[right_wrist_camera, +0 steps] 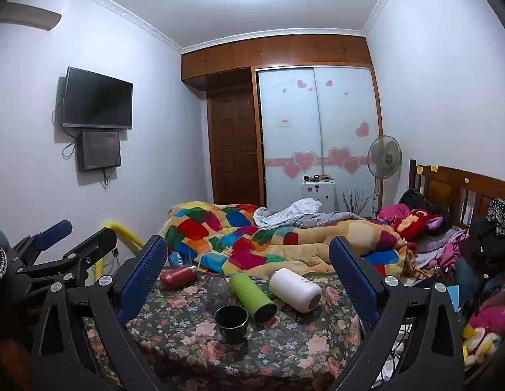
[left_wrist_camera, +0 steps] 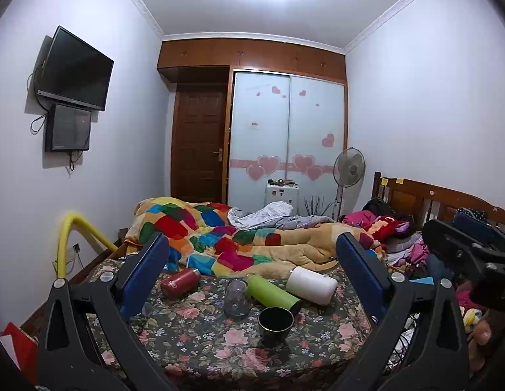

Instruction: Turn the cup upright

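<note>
On the floral bedsheet point(left_wrist_camera: 200, 335) lie a red bottle point(left_wrist_camera: 180, 282), a green bottle point(left_wrist_camera: 272, 293) and a white bottle point(left_wrist_camera: 312, 285), all on their sides. A clear glass cup point(left_wrist_camera: 237, 299) stands mouth down. A dark cup point(left_wrist_camera: 275, 324) stands upright, mouth up. The same items show in the right wrist view: red bottle point(right_wrist_camera: 178, 276), clear cup point(right_wrist_camera: 217, 288), green bottle point(right_wrist_camera: 252, 297), white bottle point(right_wrist_camera: 294, 289), dark cup point(right_wrist_camera: 231, 322). My left gripper point(left_wrist_camera: 252, 277) is open and empty, back from the cups. My right gripper point(right_wrist_camera: 249, 273) is open and empty too.
A patchwork quilt point(left_wrist_camera: 239, 241) is heaped behind the bottles. Clothes and plush toys point(right_wrist_camera: 480, 309) pile up at the right by the wooden headboard point(right_wrist_camera: 460, 192). A yellow rail point(left_wrist_camera: 73, 238) runs along the bed's left edge. A fan point(right_wrist_camera: 384, 158) stands by the wardrobe.
</note>
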